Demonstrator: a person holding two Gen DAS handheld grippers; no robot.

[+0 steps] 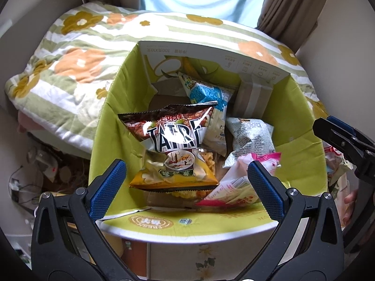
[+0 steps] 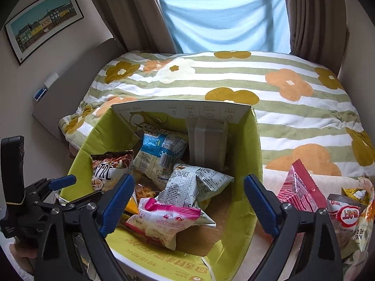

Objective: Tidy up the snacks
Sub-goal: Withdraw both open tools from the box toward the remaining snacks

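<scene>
An open cardboard box (image 1: 211, 53) with green inner flaps holds several snack bags. A brown and yellow chip bag (image 1: 173, 145) leans at the left, with a blue-white bag (image 1: 208, 96) behind it. At the right lie a grey-white bag (image 1: 250, 138) and a pink-white bag (image 1: 236, 182). My left gripper (image 1: 186, 175) hangs open above the chip bag without touching it. My right gripper (image 2: 189, 187) stands open over the box (image 2: 187, 110), above the pink-white bag (image 2: 161, 220) and the grey-white bag (image 2: 192, 185), with nothing between its pads. A pink-red bag (image 2: 300, 189) and a white-red bag (image 2: 349, 222) lie outside, to the right.
The box rests against a bed with a green-striped flowered quilt (image 2: 281, 93). Curtains and a blue cloth (image 2: 222, 18) hang behind it. Clutter and cables (image 1: 35, 164) lie on the floor at the left. A finger (image 1: 332, 133) of the right gripper reaches over the box's right flap.
</scene>
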